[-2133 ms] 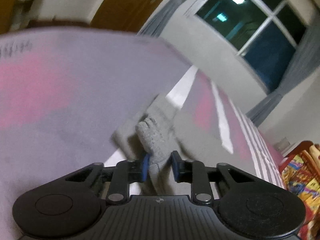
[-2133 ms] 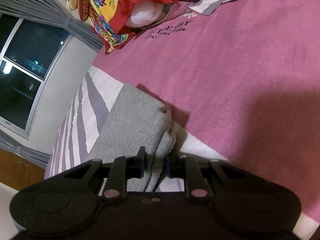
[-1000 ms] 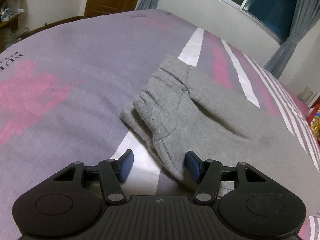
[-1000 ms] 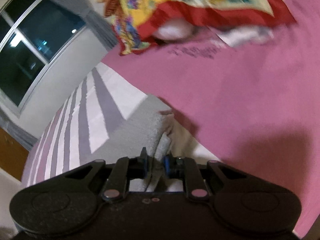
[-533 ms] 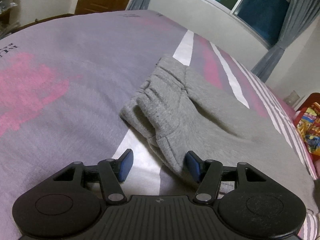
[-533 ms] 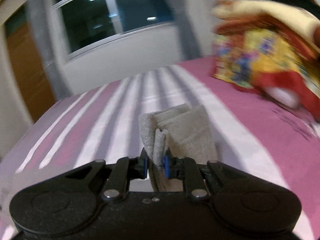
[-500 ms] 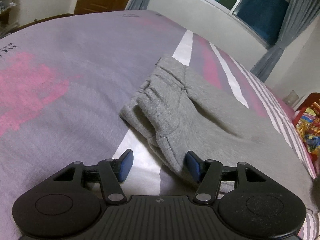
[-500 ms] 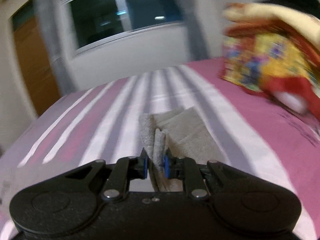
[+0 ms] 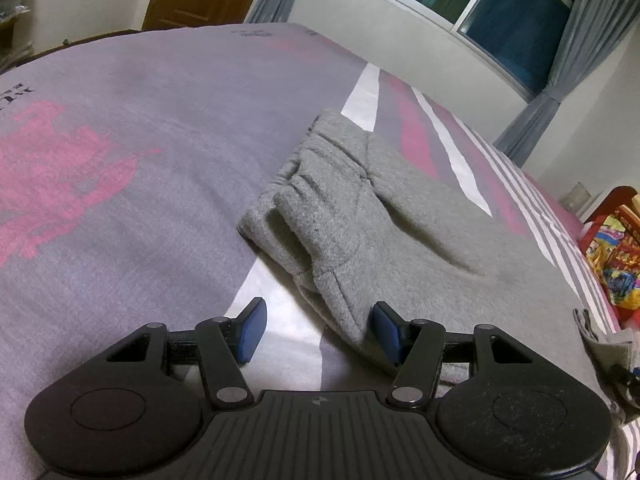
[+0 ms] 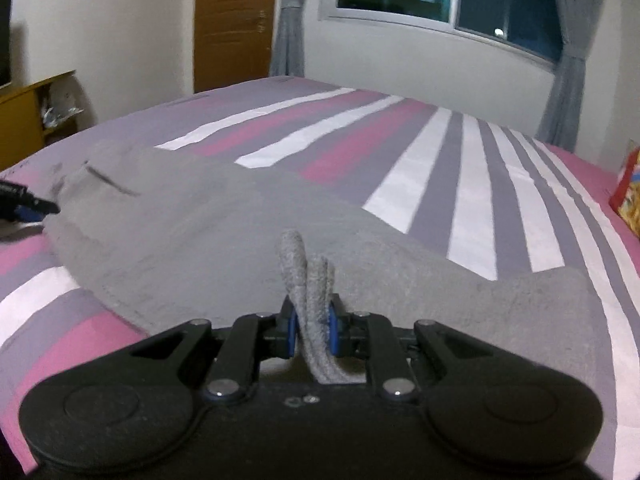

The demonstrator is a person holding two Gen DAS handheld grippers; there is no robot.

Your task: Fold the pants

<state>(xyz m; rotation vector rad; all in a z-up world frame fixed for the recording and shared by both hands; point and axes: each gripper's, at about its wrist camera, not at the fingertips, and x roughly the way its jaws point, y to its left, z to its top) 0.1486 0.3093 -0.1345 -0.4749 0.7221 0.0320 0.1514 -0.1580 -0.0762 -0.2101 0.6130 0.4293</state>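
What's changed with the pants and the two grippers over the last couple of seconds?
The left gripper let go of the grey pants; its jaws now stand open around their near edge. The right gripper swung round toward the window, carrying its pinched fold along. Its grip stayed shut; the pants remain on the bed.

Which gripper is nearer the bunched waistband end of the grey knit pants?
Left. The left gripper sits open right at the waistband end of the grey knit pants; the right gripper is shut on the opposite end.
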